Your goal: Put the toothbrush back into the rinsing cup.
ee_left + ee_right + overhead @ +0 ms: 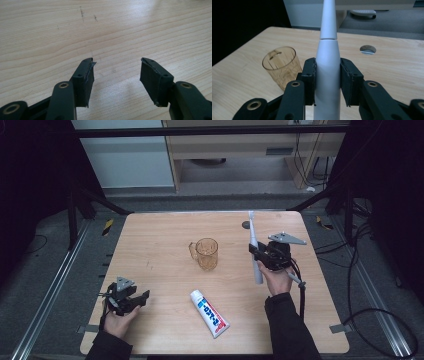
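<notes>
Toothpaste tube [209,313] lies nearest my edge of the table [165,235], flat on the wood, cap end toward me, midway between my two hands and touched by neither. My left gripper [131,299] rests low over bare board at the near left, its jaws standing wide with nothing between them; in the left gripper view I see only wood grain past the pads [85,82]. I judge it is parked there to stay clear until a second hand is wanted, perhaps for that tube.

My right gripper [327,80] is clamped on the white electric toothbrush [327,70], the pads pressing its thick handle from both sides. I hold it roughly upright, head end up and away from me, lifted off the table at the right side; that grip on the body leaves the slim neck free and the lower end clear for setting down.

Farther in, near the middle of the table, stands the amber see-through mug [205,253], upright, handle to its left, and empty as far as I can tell. It sits well apart from the toothbrush, to its left.
</notes>
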The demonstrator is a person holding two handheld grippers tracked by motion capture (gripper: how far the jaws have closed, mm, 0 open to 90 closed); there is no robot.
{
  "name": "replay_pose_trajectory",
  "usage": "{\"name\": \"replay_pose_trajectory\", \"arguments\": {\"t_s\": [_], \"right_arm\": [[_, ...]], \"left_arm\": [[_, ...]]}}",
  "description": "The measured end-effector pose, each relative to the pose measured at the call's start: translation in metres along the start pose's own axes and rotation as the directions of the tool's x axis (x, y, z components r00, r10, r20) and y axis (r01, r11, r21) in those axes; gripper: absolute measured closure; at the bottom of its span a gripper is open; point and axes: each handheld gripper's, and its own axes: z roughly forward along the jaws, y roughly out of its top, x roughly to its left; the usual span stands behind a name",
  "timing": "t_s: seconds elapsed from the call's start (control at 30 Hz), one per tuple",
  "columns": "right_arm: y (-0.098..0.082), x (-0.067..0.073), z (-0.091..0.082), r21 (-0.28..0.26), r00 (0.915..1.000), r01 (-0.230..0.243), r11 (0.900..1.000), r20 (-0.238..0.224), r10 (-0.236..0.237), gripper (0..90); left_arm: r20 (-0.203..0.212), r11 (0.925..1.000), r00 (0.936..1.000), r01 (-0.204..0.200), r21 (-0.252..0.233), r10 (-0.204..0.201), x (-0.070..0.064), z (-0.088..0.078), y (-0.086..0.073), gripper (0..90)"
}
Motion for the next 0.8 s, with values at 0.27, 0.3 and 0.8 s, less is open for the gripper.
{"name": "replay_pose_trajectory", "arguments": {"t_s": [0.27, 0.3, 0.8], "right_arm": [[0.006, 0.005, 0.002, -0.092, 0.9996, -0.014, 0.996, 0.024, 0.017, 67.3], [0.006, 0.006, 0.003, -0.101, 0.9994, -0.017, 0.995, 0.028, 0.019, 67.2], [0.016, 0.022, 0.019, -0.251, 0.9960, -0.056, 0.966, 0.053, 0.072, 67.2]], "left_arm": [[-0.003, 1.0000, 1.0000, 0.001, -0.002, -0.001, 0.001, -0.001, 0.000, 43.6], [-0.003, 1.0000, 1.0000, 0.001, -0.002, -0.001, 0.001, 0.000, 0.000, 43.6], [-0.009, 0.9999, 1.0000, 0.003, -0.011, -0.003, 0.001, -0.001, 0.000, 43.4]]}}
